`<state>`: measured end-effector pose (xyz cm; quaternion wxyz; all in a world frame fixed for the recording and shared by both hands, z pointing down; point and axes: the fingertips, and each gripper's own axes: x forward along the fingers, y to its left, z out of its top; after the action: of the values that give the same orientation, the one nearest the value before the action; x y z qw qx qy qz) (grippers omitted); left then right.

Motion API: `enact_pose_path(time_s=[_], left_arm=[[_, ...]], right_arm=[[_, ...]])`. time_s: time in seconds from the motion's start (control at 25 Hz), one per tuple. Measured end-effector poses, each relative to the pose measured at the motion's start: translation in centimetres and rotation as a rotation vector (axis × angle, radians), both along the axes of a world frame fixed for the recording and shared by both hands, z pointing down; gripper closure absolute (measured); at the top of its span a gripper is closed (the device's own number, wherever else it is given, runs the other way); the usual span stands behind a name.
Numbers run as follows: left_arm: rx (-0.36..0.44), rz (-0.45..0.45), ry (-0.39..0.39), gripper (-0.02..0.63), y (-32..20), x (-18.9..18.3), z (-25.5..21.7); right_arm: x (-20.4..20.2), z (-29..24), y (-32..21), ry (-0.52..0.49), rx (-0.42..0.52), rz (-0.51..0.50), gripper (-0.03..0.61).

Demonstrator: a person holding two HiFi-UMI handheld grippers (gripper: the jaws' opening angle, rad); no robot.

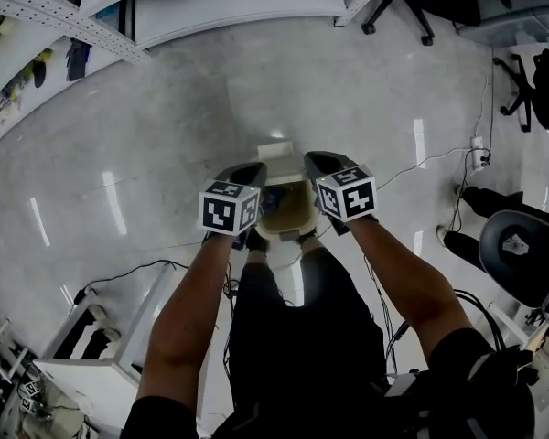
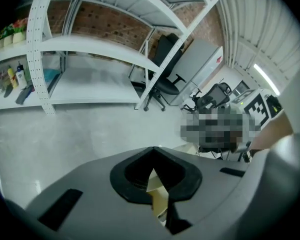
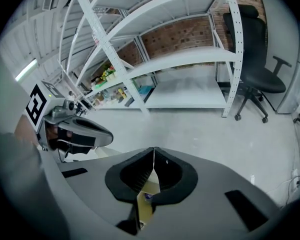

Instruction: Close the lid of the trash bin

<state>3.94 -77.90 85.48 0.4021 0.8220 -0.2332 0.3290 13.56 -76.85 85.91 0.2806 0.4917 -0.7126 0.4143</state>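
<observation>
Left tongs (image 1: 253,168) and right tongs (image 1: 316,159) held forward side by side, jaws together

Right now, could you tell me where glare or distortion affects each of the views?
Head view: light streaks glare on the glossy floor. Left gripper view: the wide lens bows the shelving and blackens the corners. Right gripper view: the same bowing on its shelves.
</observation>
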Motion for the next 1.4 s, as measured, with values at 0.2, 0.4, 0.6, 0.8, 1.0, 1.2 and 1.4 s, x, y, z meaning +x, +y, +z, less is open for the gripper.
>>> enact_pose_path(time_s=[0.2, 0.4, 0.6, 0.8, 1.0, 1.2, 1.4], left_arm=[[-0.033, 0.113, -0.071, 0.614, 5.2, -2.0, 1.9], [-0.122, 0.173, -0.155, 0.614, 11.6, -3.4, 6.4], [-0.184, 0.155, -0.189, 0.614, 16.4, -3.9, 11.0], [-0.227, 0.112, -0.204, 0.614, 18.1, -4.3, 14.7], [-0.227, 0.120, -0.230, 0.614, 18.5, -4.2, 17.2], [-0.209, 0.137, -0.191, 0.612, 18.5, -4.4, 18.1], [-0.193, 0.102, -0.166, 0.612, 18.6, -4.6, 17.8]], right_arm=[[-1.4, 1.6, 5.6, -0.026, -0.075, 0.019, 0.569], [-1.9, 5.1, 12.7, -0.056, -0.187, 0.019, 0.569], [-2.4, 10.0, 17.5, -0.053, -0.266, 0.009, 0.569], [-2.7, 13.8, 19.6, -0.059, -0.302, 0.005, 0.569], [-2.5, 16.6, 20.4, -0.053, -0.320, -0.011, 0.569], [-2.6, 17.4, 20.4, -0.053, -0.277, -0.016, 0.569], [-2.8, 17.5, 20.6, -0.042, -0.297, -0.008, 0.569]])
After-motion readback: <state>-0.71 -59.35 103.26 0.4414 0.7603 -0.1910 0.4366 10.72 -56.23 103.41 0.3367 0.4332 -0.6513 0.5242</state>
